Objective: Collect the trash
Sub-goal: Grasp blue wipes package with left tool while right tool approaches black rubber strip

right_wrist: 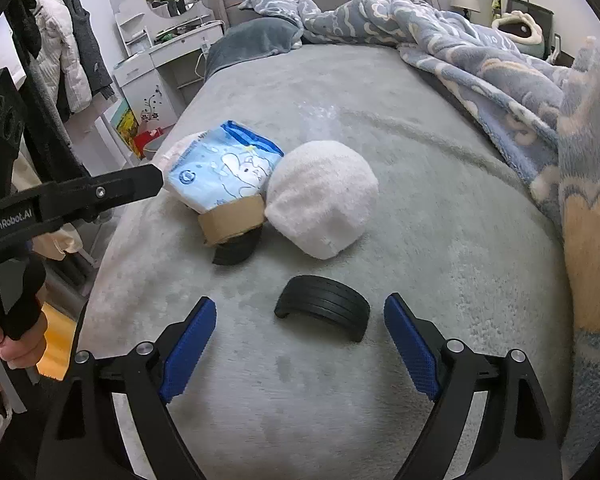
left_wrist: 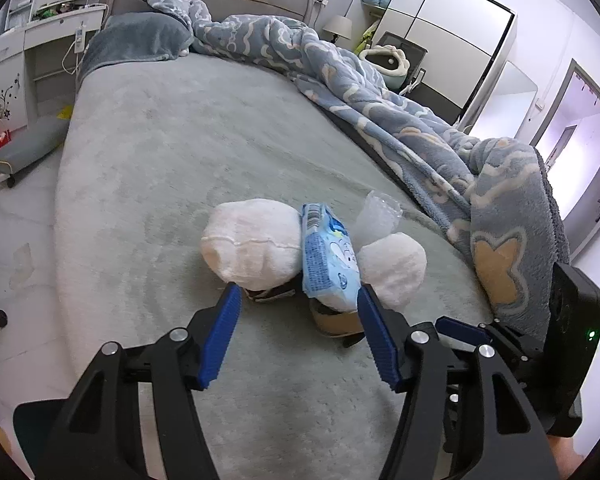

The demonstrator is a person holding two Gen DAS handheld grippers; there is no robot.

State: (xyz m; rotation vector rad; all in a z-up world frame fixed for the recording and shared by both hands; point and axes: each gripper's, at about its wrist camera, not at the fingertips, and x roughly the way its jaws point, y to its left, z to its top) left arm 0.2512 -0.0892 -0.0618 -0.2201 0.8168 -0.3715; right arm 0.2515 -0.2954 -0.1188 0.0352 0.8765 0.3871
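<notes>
Black tyre piece [right_wrist: 323, 304] – rt view only

On the bed [right_wrist: 440, 220] ahead of me, the wipes packet [right_wrist: 224, 168] lies between two fluffy bundles [right_wrist: 324, 196], leaning on a cardboard piece [right_wrist: 232, 218]. A curved tyre piece [right_wrist: 324, 306] lies nearest, between my right gripper's [right_wrist: 300, 340] fingers. The blanket [right_wrist: 500, 68] is heaped along the bed's right side.

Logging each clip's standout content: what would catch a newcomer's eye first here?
A small heap mid-bed: a blue wipes packet leaning over a cardboard scrap, flanked by two white fluffy bundles. Nearer, a curved black ribbed piece lies between the open right tongs. A blue patterned blanket is bunched along the bed's right side.
</notes>
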